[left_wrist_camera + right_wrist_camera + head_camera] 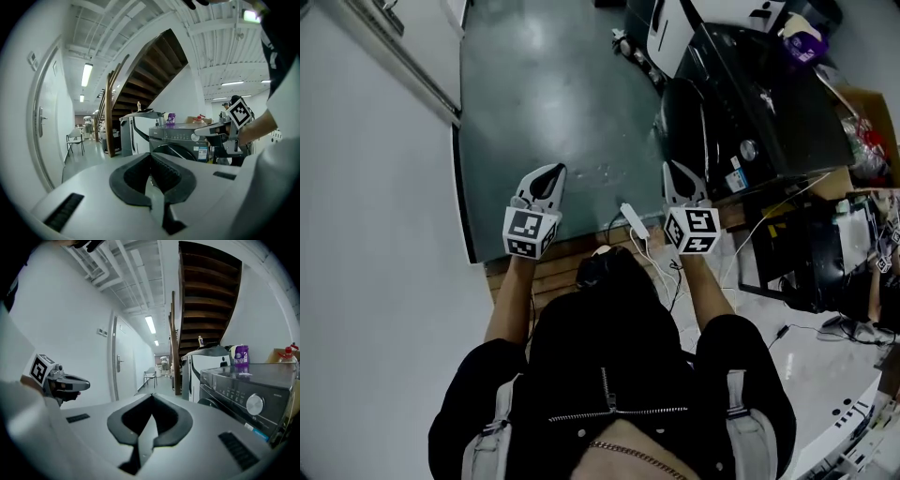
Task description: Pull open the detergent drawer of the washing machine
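The grey-green floor (544, 84) carries the dark washing machine (759, 103) along its right edge and wooden boards (567, 267) at its near edge, with a white power strip (635, 223) there.

The washing machine (750, 103) is standing on the floor at the upper right of the head view, a dark grey front-loader with a glossy top, its front facing the open floor. A round silver dial (254, 404) is sitting on its control panel, above the round door (176, 151). The panel is lying flush, and the detergent drawer cannot be told apart from it.
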Demonstrator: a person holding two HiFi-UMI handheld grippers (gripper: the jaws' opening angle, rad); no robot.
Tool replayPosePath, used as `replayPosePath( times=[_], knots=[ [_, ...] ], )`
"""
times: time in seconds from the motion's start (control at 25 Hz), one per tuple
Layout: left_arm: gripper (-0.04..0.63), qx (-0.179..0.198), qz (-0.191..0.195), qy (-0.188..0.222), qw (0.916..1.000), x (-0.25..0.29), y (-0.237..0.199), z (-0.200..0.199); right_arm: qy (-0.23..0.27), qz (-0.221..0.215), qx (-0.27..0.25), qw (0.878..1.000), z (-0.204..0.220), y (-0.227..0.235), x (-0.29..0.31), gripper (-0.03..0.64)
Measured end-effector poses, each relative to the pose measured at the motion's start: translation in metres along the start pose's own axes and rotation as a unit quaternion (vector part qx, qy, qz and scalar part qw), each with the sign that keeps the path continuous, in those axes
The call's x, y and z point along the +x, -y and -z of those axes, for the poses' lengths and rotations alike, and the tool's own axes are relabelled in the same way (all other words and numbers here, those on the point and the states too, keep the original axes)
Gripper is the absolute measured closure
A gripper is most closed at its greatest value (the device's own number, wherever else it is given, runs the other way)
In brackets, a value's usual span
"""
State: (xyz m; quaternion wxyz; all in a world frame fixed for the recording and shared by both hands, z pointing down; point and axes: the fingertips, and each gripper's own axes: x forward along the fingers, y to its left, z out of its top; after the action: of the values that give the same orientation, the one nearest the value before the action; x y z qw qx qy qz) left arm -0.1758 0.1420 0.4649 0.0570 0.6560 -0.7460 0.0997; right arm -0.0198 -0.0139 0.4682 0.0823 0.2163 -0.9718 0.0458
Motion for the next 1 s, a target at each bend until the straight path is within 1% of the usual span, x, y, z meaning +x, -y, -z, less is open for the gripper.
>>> replayPosePath(
  times=[0.12, 0.2, 0.32, 0.48, 0.72, 1.0],
  knots=[
    [0.575, 0.007, 0.022, -0.004, 0.9997, 0.033, -0.02, -0.03, 0.004, 0.02, 0.014, 1.0, -0.031, 0.017, 0.025, 0.611],
    [0.575, 0.015, 0.038, 0.004, 0.9992, 0.053, -0.029, -0.058, 0.011, 0.029, 0.011, 0.999, -0.056, 0.026, 0.035, 0.611],
    [0.575, 0.023, 0.058, 0.015, 0.9979, 0.08, -0.027, -0.09, 0.021, 0.04, 0.002, 0.999, -0.084, 0.039, 0.038, 0.611],
    [0.575, 0.024, 0.088, 0.022, 0.9956, 0.11, -0.018, -0.111, 0.021, 0.064, 0.006, 0.998, -0.09, 0.058, 0.029, 0.611],
    [0.575, 0.035, 0.131, 0.026, 0.9905, 0.143, -0.006, -0.129, 0.023, 0.112, 0.022, 0.993, -0.092, 0.082, 0.012, 0.611],
    [0.575, 0.036, 0.176, 0.044, 0.9827, 0.182, 0.007, -0.148, 0.029, 0.143, 0.016, 0.989, -0.104, 0.098, 0.018, 0.611]
  ],
)
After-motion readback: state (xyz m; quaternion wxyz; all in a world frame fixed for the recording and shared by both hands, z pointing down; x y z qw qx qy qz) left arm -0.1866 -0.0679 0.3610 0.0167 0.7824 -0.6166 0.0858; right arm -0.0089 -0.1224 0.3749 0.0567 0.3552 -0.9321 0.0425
